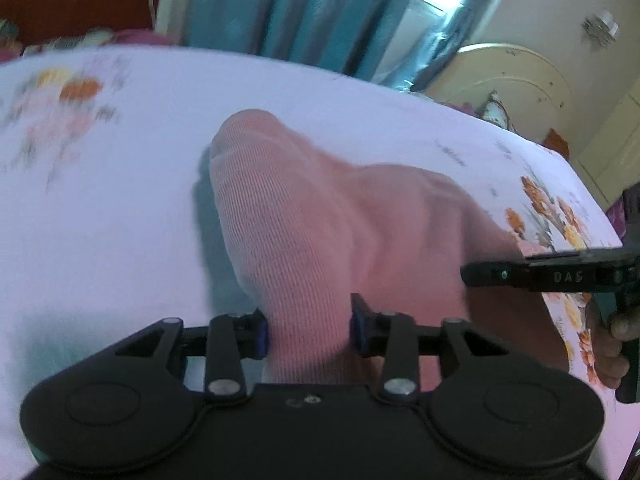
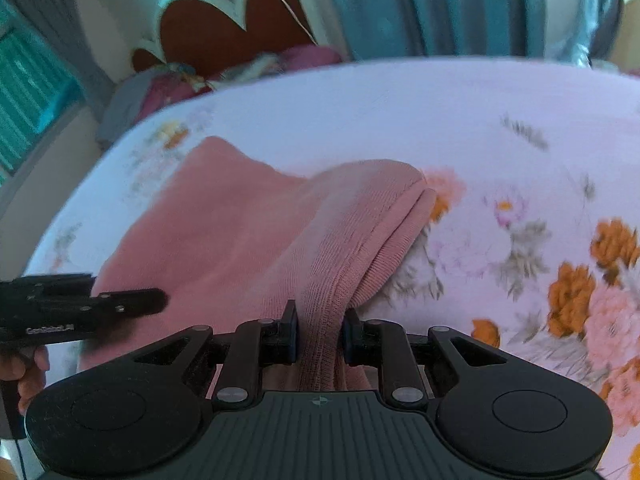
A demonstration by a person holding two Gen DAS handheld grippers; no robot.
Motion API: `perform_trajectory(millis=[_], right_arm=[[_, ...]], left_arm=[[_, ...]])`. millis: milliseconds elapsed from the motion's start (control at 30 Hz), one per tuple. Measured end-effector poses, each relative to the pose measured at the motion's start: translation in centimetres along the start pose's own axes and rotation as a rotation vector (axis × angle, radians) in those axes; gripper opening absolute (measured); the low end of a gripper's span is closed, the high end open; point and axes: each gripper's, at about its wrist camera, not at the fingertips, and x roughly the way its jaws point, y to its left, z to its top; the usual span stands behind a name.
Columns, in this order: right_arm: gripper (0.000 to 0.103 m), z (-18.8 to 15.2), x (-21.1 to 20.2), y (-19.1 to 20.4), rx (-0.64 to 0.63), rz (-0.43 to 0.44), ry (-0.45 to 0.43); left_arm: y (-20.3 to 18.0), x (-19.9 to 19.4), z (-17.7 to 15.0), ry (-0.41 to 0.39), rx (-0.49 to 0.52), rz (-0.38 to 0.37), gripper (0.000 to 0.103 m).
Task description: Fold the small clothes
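A: What lettering can be read in the left wrist view?

B: At about 3 o'clock, the black side of the right gripper carries pale raised characters that read roughly "DA5"; the last character is uncertain.

A: And in the right wrist view?

B: At about 9 o'clock, the left gripper shows a small pale line of print along the lower edge of its body. It appears to read "GenRobot.AI", but blur makes several letters doubtful.

A: Any further marks?

B: A small cross-shaped emblem sits at 6 o'clock on the ribbed housing in the right wrist view; it holds no readable characters.
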Motion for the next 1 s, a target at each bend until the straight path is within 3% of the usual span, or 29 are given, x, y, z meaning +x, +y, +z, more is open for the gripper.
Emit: perform_trajectory(millis=[100,167,267,333,367,433,467,533,633,700,900,1000], right_arm=[[0.021,-0.5,1.1,-0.5,-0.007,-0.013,0.010],[0.029,-0.3,1.1,-0.5,-0.030,-0.025,0.015],[0.041,0.0,-0.2,-0.7,-0.056,-0.070,-0.009],[0.041,0.5,-2.2,-0.8,-0.058,-0.105,-0.078],[0.041,0.9,-3.0,-1.0,-0.054,-0.109,-0.107],[0.039,2.1,-3.5,-0.9,-0.053,-0.111,-0.159],[0.022,2.7,-3.3,-0.8,-0.061,-0.102,-0.164],[0.014,3.8,-1.8,-0.2,-0.069,-0.094,-0.137],[0.014,4.4,1.1,0.1,-0.113,-0.140,-0.078],[0.014,4.0,3.0,-0.7,-0.130,-0.202,-0.027],[0.014,3.7,2.7,-1.1,-0.118,-0.193,-0.046],[0.014,3.0,0.7,-0.7,-0.088,-0.185,-0.095]], left_arm=[[0.5,0.1,-0.6,-0.030,0.008,0.048,0.080],[1.0,-0.2,-0.7,-0.032,0.023,0.062,0.086],[1.9,-1.6,-0.5,-0.064,0.016,0.047,0.081],[1.8,-2.8,-0.1,-0.120,0.040,0.055,0.066],[1.8,-3.2,0.5,-0.145,0.052,0.051,0.064],[1.5,-3.1,1.9,-0.188,0.057,0.001,0.052],[1.2,-2.8,2.4,-0.198,0.064,-0.018,0.051],[0.2,-1.7,3.5,-0.199,0.101,-0.028,0.049],[-0.1,1.2,4.1,-0.145,0.105,-0.017,0.049],[0.3,2.5,3.6,-0.112,0.116,0.033,0.049],[-0.4,2.5,3.0,-0.126,0.145,0.049,0.049],[-0.6,0.2,2.5,-0.162,0.156,0.034,0.047]])
